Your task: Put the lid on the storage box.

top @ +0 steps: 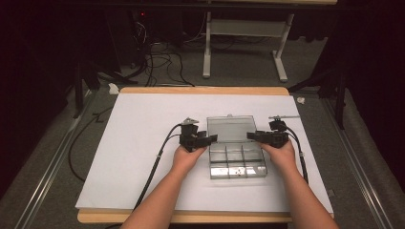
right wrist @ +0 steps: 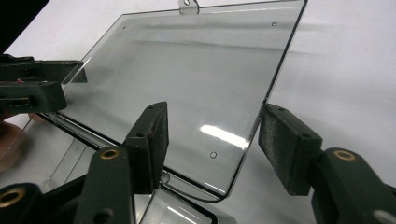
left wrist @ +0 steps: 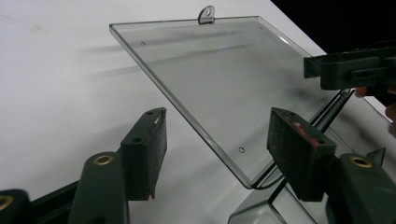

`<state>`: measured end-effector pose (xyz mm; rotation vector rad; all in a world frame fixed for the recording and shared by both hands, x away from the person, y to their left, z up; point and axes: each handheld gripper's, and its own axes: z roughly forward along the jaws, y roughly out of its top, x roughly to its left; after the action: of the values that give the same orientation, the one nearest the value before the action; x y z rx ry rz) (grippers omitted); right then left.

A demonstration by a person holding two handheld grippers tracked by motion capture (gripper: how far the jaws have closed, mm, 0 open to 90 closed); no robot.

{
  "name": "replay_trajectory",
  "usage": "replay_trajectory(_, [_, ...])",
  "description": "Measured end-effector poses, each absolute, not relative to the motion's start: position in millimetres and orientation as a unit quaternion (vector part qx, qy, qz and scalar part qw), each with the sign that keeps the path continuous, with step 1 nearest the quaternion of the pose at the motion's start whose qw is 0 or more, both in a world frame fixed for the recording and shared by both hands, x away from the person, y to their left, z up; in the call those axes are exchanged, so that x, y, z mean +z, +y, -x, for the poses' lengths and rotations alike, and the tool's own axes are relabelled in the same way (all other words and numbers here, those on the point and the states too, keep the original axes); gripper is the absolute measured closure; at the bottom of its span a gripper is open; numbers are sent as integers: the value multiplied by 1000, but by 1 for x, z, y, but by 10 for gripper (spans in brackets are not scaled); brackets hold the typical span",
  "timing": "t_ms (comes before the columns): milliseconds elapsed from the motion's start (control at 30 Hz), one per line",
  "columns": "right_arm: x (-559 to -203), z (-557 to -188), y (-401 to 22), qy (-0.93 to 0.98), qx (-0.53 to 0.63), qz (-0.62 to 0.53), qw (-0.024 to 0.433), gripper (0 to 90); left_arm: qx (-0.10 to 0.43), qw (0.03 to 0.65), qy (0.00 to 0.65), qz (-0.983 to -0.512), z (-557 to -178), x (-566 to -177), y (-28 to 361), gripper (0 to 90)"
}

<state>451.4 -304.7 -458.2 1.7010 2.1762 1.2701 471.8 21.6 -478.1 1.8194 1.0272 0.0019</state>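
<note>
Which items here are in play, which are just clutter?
In play: clear compartment box, its open lid, left gripper, right gripper.
Clutter: white table legs, floor cables, crumpled scrap.

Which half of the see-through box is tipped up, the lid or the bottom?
The lid. It slopes up from the hinge, while the bottom tray, split into little compartments, lies flat on the white table.

Clear lid [right wrist: 187, 79] edge between right tool [right wrist: 212, 144] pads (apart), left tool [right wrist: 32, 88] opposite
</note>
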Motion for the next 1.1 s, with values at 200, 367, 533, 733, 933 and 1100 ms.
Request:
replay_trajectory(200, [-456, -446, -306, 714, 422, -554, 67, 505, 8, 507, 413, -756, -468, -475, 20, 462])
replay_trajectory(367, [-455, -440, -308, 713, 427, -551, 74, 530, 13, 508, 411, -757, -467, -474, 18, 498])
replay_trajectory(533, [-452, -435, -308, 718, 424, -545, 87, 564, 25, 509, 408, -757, -465, -470, 17, 551])
replay_trajectory(733, [-446, -430, -307, 723, 418, -539, 109, 619, 44, 511, 400, -760, -462, -464, 19, 624])
replay_trajectory(933, [-442, -426, -305, 724, 418, -535, 125, 668, 58, 515, 393, -759, -461, -459, 22, 701])
replay_trajectory(1100, [-439, -423, -304, 725, 416, -532, 135, 712, 67, 521, 392, -755, -461, -455, 24, 745])
